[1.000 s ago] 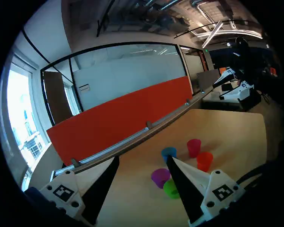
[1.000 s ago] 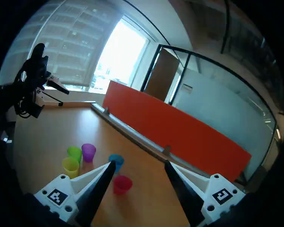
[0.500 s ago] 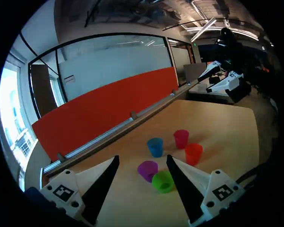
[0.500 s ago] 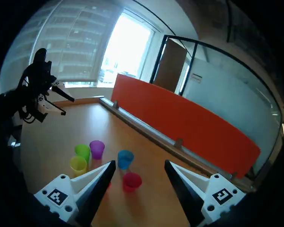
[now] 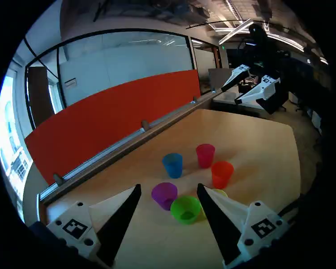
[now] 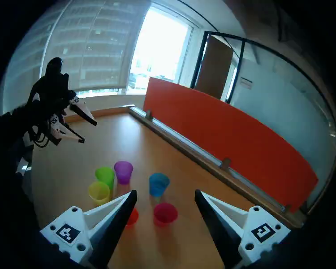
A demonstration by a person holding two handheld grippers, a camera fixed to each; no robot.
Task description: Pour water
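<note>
starting with the biggest thing, the table [image 5: 257, 148] spreads out wide ahead of both your grippers, and the orange partition [image 5: 114, 112] runs along its far edge. your left gripper [image 5: 168, 186] hangs above the table with its fingers spread wide and nothing between them. your right gripper [image 6: 165, 192] is spread just as wide and is just as empty.

six cups stand in a loose cluster just ahead of and below your left gripper's fingertips. the green cup [image 5: 185, 209] is nearest, between the fingers. the purple cup [image 5: 164, 195] is just beyond it to the left, and the yellow cup [image 5: 219, 193] is half hidden behind the right-hand finger. farther ahead stand the blue cup [image 5: 173, 164], the pink cup [image 5: 205, 155] and the orange cup [image 5: 221, 174].

as for progress, you have gripped nothing and tipped nothing, so i judge you are at the approach and the whole pour is left to do. i cannot tell which cup, if any, holds water.

a second ago, in the left gripper view, the cluster sat lower and was partly behind the right-hand finger. now it sits higher and more between the fingers, and the yellow cup has come into sight. in the right gripper view the cups have slid from the lower left toward the middle, and the orange cup now peeks from behind the left-hand finger. both grippers are spread as wide as they were.
</note>
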